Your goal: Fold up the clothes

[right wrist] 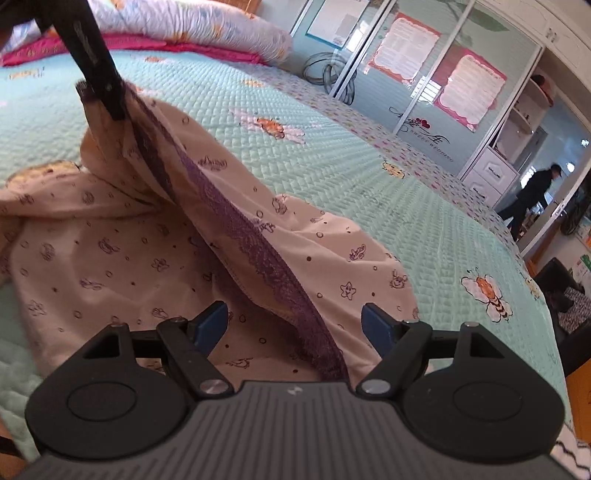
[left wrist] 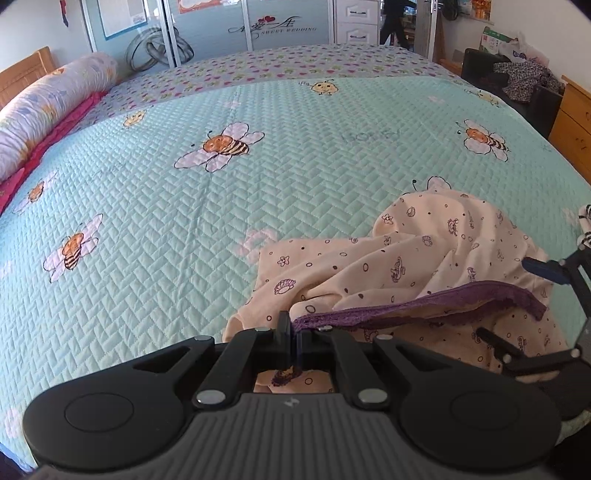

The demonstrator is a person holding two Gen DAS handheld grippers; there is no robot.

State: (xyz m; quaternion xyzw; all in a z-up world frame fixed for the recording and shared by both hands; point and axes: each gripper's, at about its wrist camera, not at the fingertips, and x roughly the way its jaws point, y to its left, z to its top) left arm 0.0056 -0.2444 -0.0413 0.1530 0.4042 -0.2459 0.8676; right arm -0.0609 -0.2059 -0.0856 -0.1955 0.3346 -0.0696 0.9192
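- Two grippers work over one garment [left wrist: 436,266], a pale peach piece printed with small purple figures and edged with purple lace trim [left wrist: 424,301]; we see it lying crumpled on the near right part of the bed.
- Our left gripper [left wrist: 291,334] has its black fingers pressed together, pinching one end of the lace trim. In the right wrist view the same gripper [right wrist: 99,92] holds that end lifted clear of the bed, so the cloth hangs from it in folds.
- From that pinch the lace trim [right wrist: 255,251] runs taut down to our right gripper [right wrist: 299,325].
- Our right gripper stands spread wide, and no earlier picture lets us judge its movement. Its blue-padded fingers [right wrist: 212,323] sit on either side of the trim without pressing on it.
- In the left wrist view the right gripper [left wrist: 517,306] shows at the right edge, just over the garment.
- The bed is covered by a mint green quilt [left wrist: 221,203] stitched in a herringbone pattern with cartoon bees.
- A rolled floral bolster [left wrist: 48,107] lies along the far left side of the bed.
- Beyond the bed stand sliding wardrobe doors [left wrist: 240,29] with posters on them.
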